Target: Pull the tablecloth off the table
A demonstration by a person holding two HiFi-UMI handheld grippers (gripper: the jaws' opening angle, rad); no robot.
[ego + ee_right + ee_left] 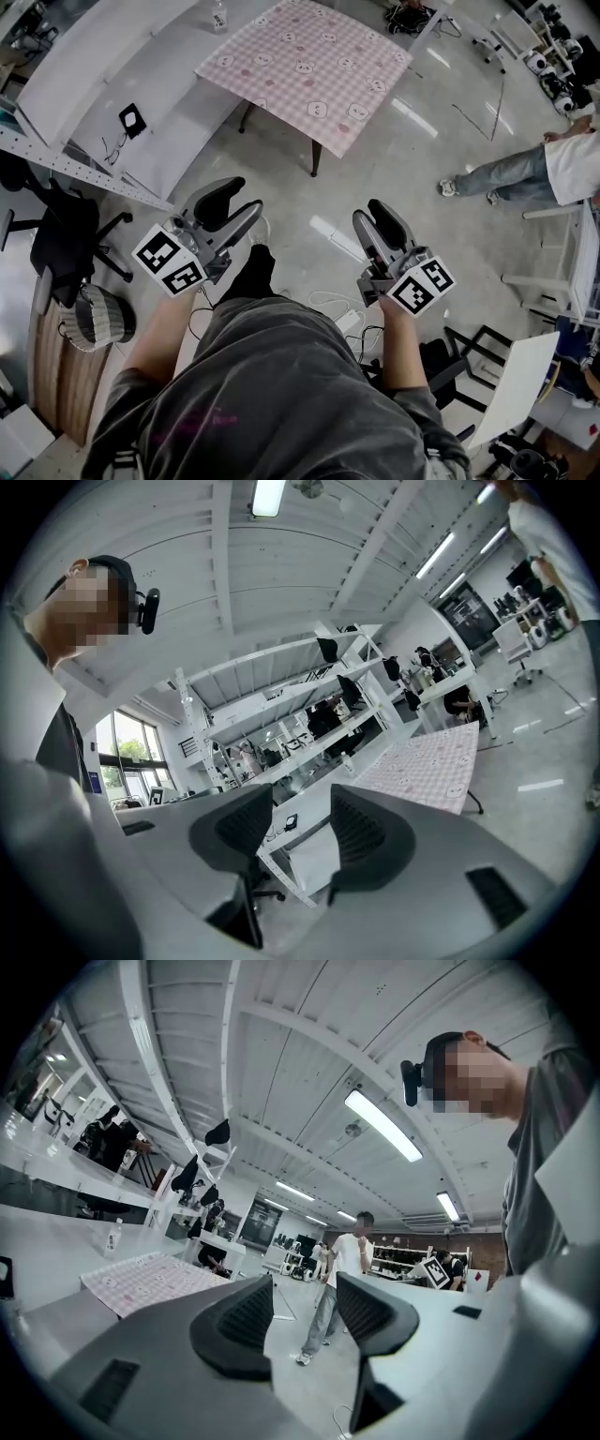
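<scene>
Both jaw pairs gape empty — left gripper, right gripper at the waist, out of reach; tablecloth covers table, every corner.

Held left gripper and right gripper side by side above the floor, jaws parted; saw pink checked tablecloth spread flat over table, well ahead of the fingertips, touching neither
</scene>
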